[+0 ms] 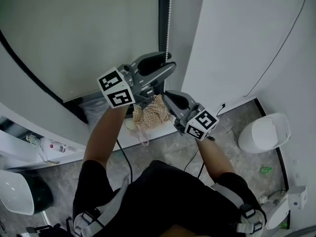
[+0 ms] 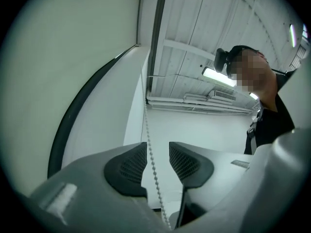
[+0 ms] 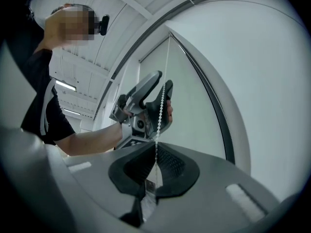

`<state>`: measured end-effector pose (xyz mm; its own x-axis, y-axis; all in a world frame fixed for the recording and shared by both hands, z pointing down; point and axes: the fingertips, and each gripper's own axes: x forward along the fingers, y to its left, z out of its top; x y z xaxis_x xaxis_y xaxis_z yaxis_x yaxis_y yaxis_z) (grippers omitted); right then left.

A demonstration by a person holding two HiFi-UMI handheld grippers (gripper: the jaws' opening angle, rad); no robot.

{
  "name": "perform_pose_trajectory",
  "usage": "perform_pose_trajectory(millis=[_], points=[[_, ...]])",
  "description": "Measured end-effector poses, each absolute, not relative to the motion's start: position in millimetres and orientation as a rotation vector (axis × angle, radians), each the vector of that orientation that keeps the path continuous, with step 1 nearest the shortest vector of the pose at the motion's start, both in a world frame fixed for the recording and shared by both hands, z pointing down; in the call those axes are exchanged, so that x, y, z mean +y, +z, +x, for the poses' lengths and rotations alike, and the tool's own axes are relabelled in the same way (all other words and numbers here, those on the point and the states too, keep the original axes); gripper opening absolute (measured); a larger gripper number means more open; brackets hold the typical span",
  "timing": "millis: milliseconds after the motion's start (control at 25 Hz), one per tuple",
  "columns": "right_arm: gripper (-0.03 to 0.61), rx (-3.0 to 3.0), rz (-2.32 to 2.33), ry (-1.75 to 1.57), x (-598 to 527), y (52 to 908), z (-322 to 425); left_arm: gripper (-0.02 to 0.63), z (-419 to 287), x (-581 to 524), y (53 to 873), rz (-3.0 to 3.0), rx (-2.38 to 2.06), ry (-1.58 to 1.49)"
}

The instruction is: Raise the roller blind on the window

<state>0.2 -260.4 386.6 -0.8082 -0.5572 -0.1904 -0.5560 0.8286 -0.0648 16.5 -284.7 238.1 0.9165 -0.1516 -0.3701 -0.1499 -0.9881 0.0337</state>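
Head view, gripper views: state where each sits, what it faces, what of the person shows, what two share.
Head view: on the head, steeply down at left gripper, right gripper; arms, legs.
Left gripper view: on that gripper, up along bead chain between open jaws; torso.
Right gripper view: on that gripper, up the chain it grips; forearm.
Shared: the chain.

The chain [image 1: 168, 23] hangs right of the blind [image 1: 74, 33] and left of the wall [image 1: 237, 33]. The left gripper [image 2: 158, 161] is uppermost, with the chain between its jaws. The right gripper [image 3: 154, 166] is directly below, also with the chain between its jaws. A bin [image 1: 264, 132] stands on the floor [image 1: 173, 152], far right.
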Motion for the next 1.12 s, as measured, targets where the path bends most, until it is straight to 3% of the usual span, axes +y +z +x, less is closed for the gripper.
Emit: perform_pose_trajectory(millis=[200, 320, 360, 560, 760, 1120], points=[[0.014, 2.820, -0.871, 0.009, -260, 386, 0, 0.143, 17, -281, 223, 3.103, -0.202, -0.637], [0.014, 2.822, -0.871, 0.014, -262, 388, 1, 0.030, 13, -288, 225, 3.085, -0.252, -0.647], [0.014, 2.821, -0.871, 0.014, -262, 388, 1, 0.023, 11, -290, 226, 3.059, -0.262, -0.663], [0.014, 2.823, -0.869, 0.005, -261, 389, 3, 0.017, 8, -295, 228, 3.010, -0.300, -0.705], [0.014, 2.877, -0.890, -0.029, -261, 413, 1, 0.018, 13, -302, 252, 3.142, -0.428, -0.507], [0.015, 3.014, -0.975, -0.247, -262, 512, 10, 0.018, 17, -310, 353, 3.011, -0.482, -0.403]])
